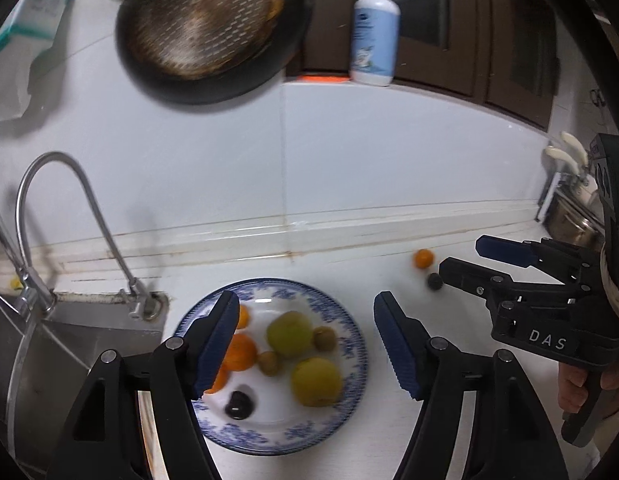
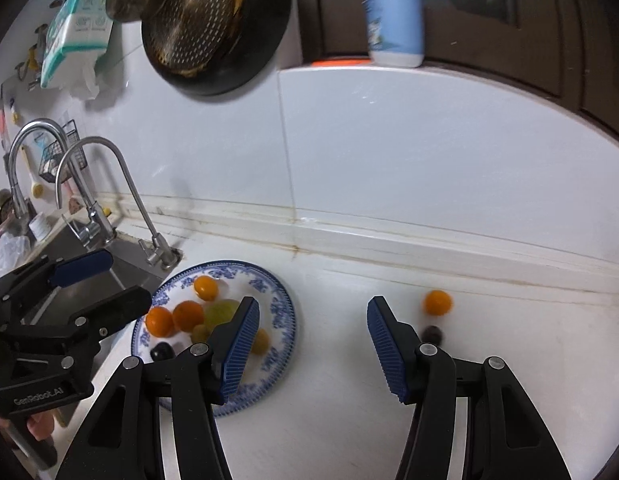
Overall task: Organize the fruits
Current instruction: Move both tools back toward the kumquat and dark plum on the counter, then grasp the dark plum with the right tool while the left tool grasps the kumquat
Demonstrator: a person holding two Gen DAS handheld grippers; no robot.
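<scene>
Left gripper (image 1: 305, 344) agape over plate (image 1: 349, 320); white counter (image 2: 349, 420), sink (image 2: 121, 268) beside.

home kitchen | sink faucet (image 2: 109, 184) | hung strainer (image 2: 197, 16) | tiled wall (image 2: 409, 152)

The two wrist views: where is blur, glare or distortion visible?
Left wrist view: fruits on the plate look smeared, glare on the hanging strainer. Right wrist view: the orange and dark fruit on the counter are blurred; the fisheye bends the wall ledge.
</scene>
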